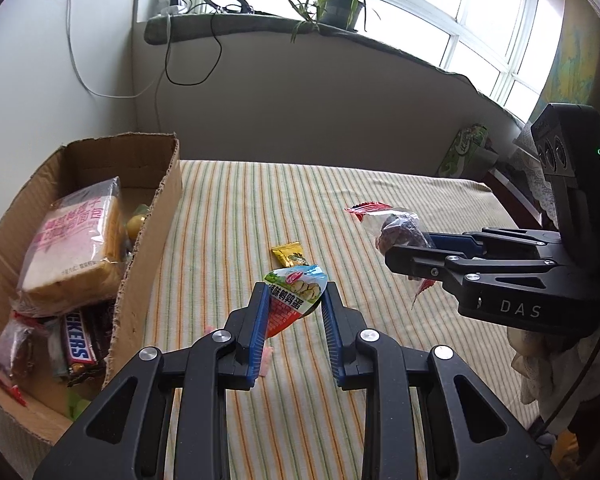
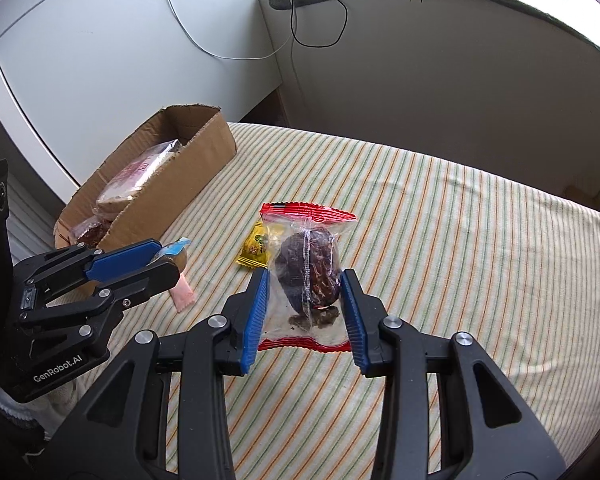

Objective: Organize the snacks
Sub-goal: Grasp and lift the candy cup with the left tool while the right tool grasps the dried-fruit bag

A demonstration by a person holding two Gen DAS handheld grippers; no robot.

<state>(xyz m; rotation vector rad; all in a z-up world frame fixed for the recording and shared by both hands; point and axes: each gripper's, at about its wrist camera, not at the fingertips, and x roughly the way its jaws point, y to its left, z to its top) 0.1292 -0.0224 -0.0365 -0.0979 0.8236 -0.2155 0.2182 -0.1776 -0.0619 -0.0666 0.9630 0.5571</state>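
Both hands carry a snack clear of the striped cloth-covered bed [image 2: 440, 216], so the step in hand looks like the carry to the open brown cardboard box [image 1: 148, 216]. To do it well, each packet should travel high enough to clear the box's torn near wall, and the two should go in one after the other (the box is already crowded with a bagged slice of bread [image 1: 74, 240] and a Snickers bar [image 1: 78, 346]); the grip should ease only once the packet is over a free spot inside.

The left hand-held gripper [image 1: 294, 300] pinches a small glossy packet printed with quail eggs [image 1: 296, 292], its blue pads pressed on both side edges, the packet standing up between the tips. The box lies at about nine o'clock from it, close by.

The right hand-held gripper [image 2: 305, 300] is clamped on a clear plastic packet with red crimped ends holding a dark dried fruit [image 2: 308, 268], pads against its two sides. From this gripper the box sits at about ten o'clock, well apart.

A small yellow wrapped sweet [image 1: 288, 254] lies on the bed at twelve o'clock from the left gripper, and a pink wrapper [image 2: 182, 294] beneath it; both are not yet collected.
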